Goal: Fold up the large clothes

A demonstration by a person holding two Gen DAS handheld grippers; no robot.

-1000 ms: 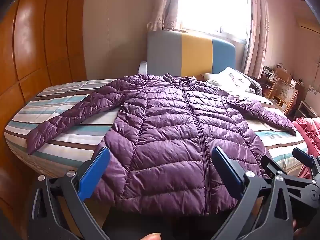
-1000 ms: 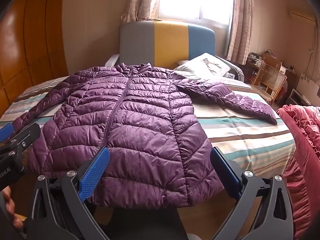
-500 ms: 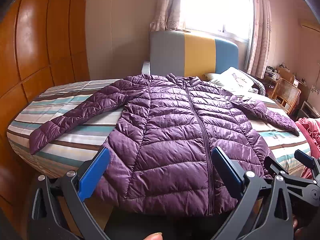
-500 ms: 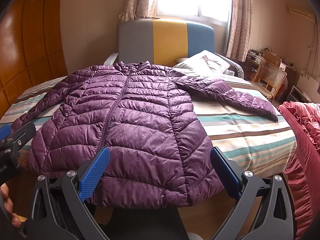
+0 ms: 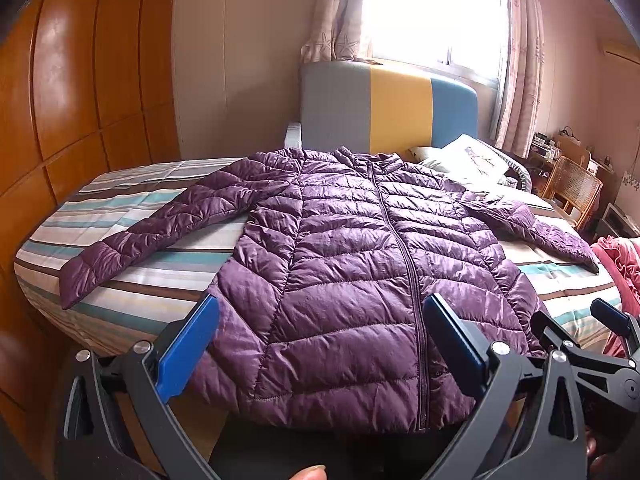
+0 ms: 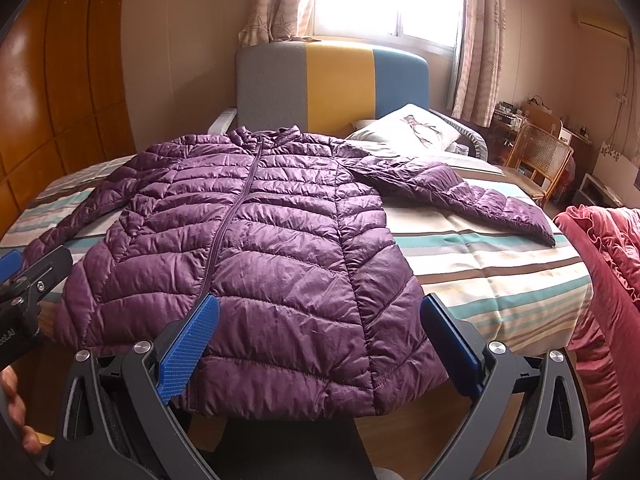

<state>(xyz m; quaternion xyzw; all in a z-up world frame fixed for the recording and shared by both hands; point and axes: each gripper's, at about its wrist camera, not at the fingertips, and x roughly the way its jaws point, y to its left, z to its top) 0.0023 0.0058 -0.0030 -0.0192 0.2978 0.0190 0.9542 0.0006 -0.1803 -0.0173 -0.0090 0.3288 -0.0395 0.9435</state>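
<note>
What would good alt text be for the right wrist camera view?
A purple quilted jacket lies zipped and face up on a striped bed, sleeves spread. The open right gripper hovers over its hem, holding nothing. A pillow sits by the headboard.

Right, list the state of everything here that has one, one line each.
Jacket: zipped shut, flat, front up, unfolded, hem over the bed's edge.
Left sleeve: spread out on the bed.
Right sleeve: spread out on the bed.
Left tongs: open, holding nothing.
Right tongs: open, holding nothing.
Curtains: drawn apart.
Pillow: lying at the headboard.
</note>
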